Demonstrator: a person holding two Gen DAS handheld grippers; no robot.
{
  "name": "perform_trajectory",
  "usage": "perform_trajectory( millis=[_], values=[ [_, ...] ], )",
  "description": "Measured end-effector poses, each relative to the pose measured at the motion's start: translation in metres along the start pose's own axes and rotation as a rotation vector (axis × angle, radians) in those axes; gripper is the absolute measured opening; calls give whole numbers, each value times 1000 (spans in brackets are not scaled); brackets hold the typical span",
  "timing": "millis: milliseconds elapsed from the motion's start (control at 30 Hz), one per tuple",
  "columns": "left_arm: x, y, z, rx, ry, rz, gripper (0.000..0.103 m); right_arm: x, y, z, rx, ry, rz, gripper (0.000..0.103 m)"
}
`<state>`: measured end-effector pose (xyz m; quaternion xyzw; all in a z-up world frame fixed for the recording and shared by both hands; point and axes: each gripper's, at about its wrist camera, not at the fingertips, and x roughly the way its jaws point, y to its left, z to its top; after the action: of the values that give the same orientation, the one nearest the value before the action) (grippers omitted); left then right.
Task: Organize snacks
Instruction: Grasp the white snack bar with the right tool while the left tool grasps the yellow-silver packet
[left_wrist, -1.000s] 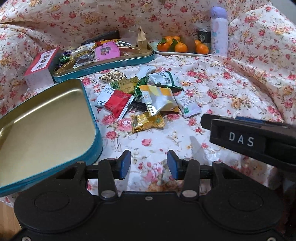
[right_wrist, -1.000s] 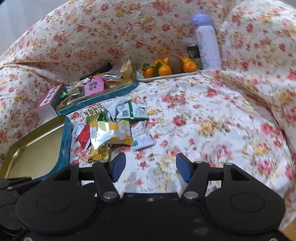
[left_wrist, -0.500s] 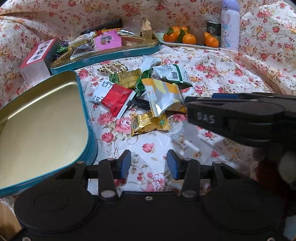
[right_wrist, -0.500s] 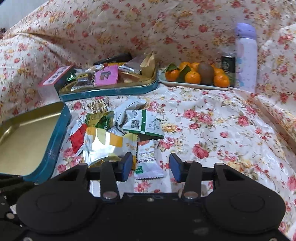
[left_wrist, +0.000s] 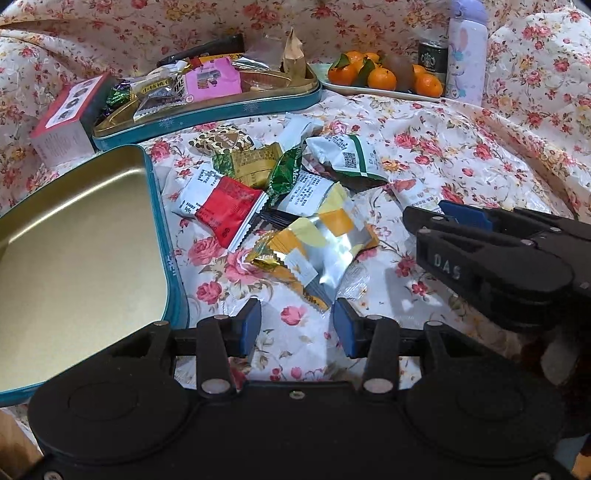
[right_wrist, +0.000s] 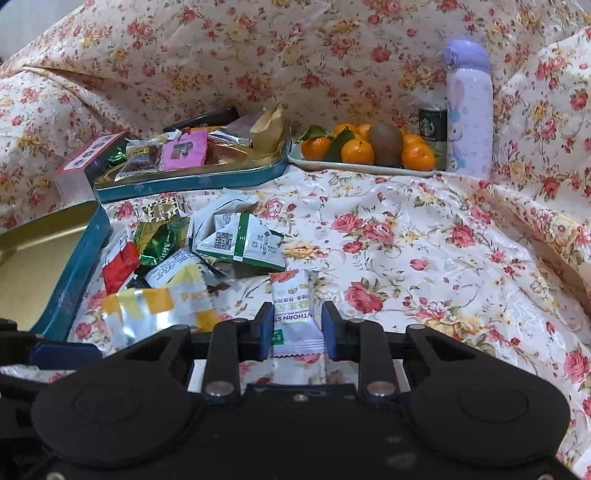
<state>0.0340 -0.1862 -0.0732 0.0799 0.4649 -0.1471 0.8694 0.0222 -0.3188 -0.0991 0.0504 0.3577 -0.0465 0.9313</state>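
Note:
A heap of wrapped snacks lies on the floral cloth: a yellow and silver packet, a red packet, a green-striped white packet and a small white hawthorn bar. An empty gold tin with a teal rim lies to the left. My left gripper is open and empty, just short of the yellow packet. My right gripper is open, its blue pads on either side of the hawthorn bar's near end.
A second teal tin holding snacks stands at the back. A small carton stands left of it. A white plate of oranges and a kiwi, a dark can and a lilac bottle stand back right.
Both grippers moved forward toward the heap. The right gripper narrowed and now straddles the hawthorn bar. The yellow packet now lies closer to the left gripper.

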Motion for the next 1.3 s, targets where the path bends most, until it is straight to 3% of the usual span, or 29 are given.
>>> perform_trajectory(
  millis=[133,267,400,600,733,800,1000,1300],
  values=[
    [-2,3,2,-22,13,-14,52,2,14,-8,-109,-41,-49,28],
    [-14,8,6,-54,-19,-11,52,2,8,-4,-64,-26,-30,28],
    [-28,4,15,20,-86,20,52,4,1,-1,-17,-11,-3,28],
    [-30,-7,25,197,-110,21,52,1,0,4,22,10,-29,22],
    [-28,-19,24,314,-112,8,52,-7,-6,2,15,25,-120,22],
    [-26,-25,24,355,-110,5,52,-13,-14,-2,36,44,-122,22],
    [-13,-37,23,407,-68,-14,52,-35,-32,-13,115,104,-138,22],
    [3,-41,25,461,-27,26,52,-35,-36,-15,125,117,-127,23]
  ],
)
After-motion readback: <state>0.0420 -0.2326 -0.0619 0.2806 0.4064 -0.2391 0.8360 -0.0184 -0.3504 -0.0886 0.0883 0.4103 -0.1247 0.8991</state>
